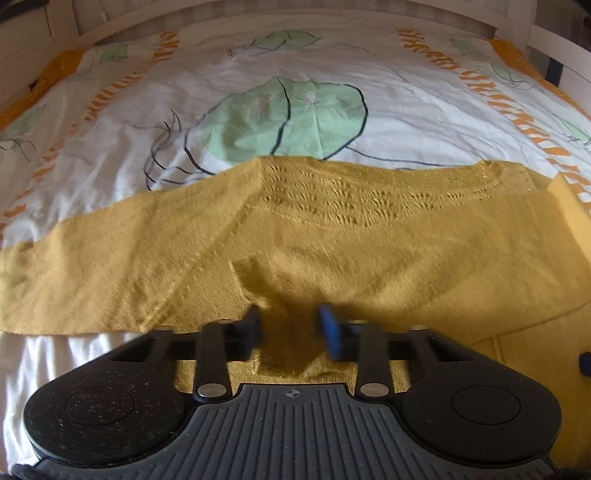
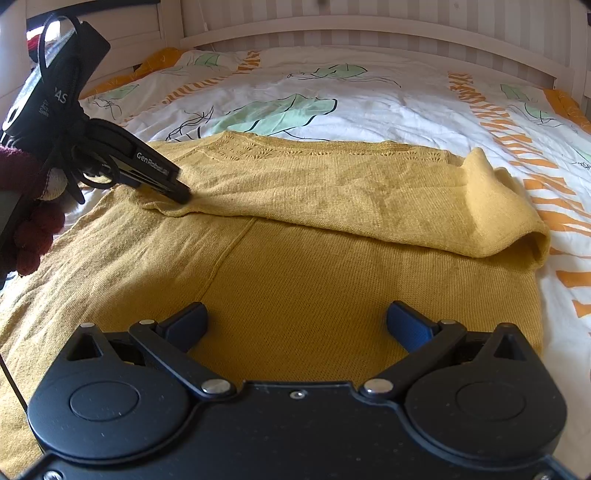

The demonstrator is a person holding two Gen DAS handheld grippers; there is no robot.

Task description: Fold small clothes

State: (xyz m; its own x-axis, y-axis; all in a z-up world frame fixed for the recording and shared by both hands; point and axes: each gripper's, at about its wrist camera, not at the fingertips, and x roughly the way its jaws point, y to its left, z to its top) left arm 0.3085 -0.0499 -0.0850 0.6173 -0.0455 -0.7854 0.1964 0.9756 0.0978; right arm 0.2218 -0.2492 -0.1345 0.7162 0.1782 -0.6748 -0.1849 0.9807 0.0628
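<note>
A: Where do we stand on the mustard knit sweater (image 2: 295, 206)?

B: We see it spread on the leaf-print duvet (image 1: 332, 77), top part folded over toward the near side, lace yoke at the far edge.

A: Left gripper (image 1: 291, 328)?

B: Jaws nearly together, a ridge of sweater fabric pinched between the pads. In the right view its tip sits on the left end of the fold.

A: Right gripper (image 2: 295, 325)?

B: Wide open over the near flat panel, nothing held.

Sweater (image 2: 314, 280) flat on the bedspread (image 2: 369, 99), its top part doubled over itself, headboard (image 2: 369, 33) behind.
</note>
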